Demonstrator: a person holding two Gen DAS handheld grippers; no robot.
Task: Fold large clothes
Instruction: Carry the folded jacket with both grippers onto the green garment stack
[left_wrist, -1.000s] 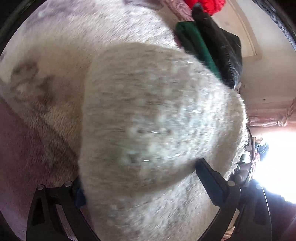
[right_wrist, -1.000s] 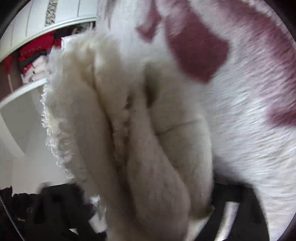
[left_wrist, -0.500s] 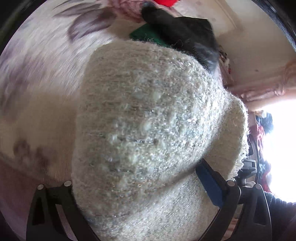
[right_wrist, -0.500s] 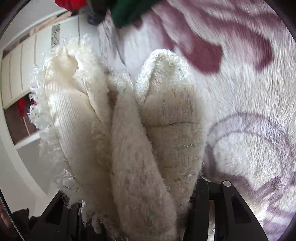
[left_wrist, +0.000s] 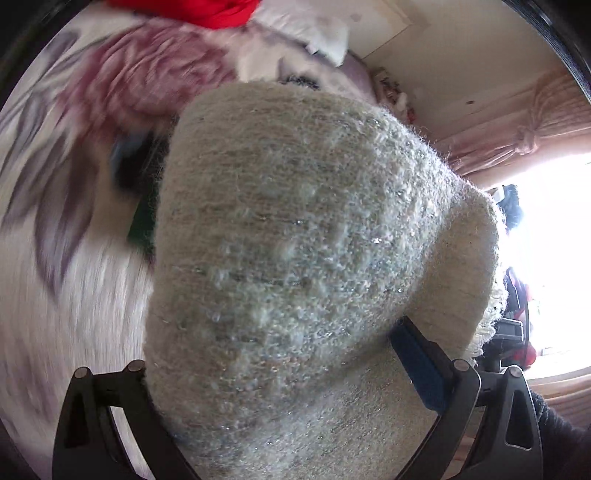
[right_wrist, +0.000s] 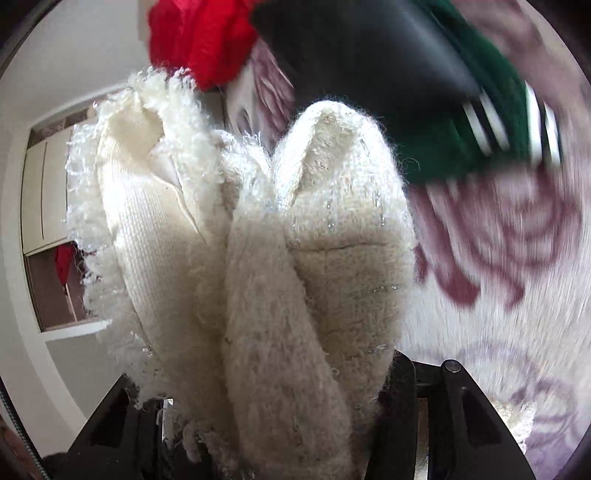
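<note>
A thick, folded cream fuzzy sweater (left_wrist: 295, 258) with glittery threads fills the left wrist view, bulging up over the jaws. My left gripper (left_wrist: 273, 350) is shut on it; its blue-padded right finger (left_wrist: 417, 358) presses into the knit, and the left fingertip is hidden under the fabric. In the right wrist view the same sweater (right_wrist: 295, 277) stands as several bunched folds with a shaggy trim. My right gripper (right_wrist: 266, 376) is shut on that bundle, held above the bed.
A white blanket with purple flowers (right_wrist: 517, 277) covers the bed (left_wrist: 55, 295). A pile of red (right_wrist: 199, 37), black (right_wrist: 369, 55) and green striped (right_wrist: 491, 122) clothes lies ahead. A wardrobe (right_wrist: 44, 203) stands left; a pink curtain (left_wrist: 517, 136) and a bright window are right.
Both grippers have risen with the sweater and swung toward the pile of red, black and green clothes, which now looms large in the right wrist view. Both grips are unchanged.
</note>
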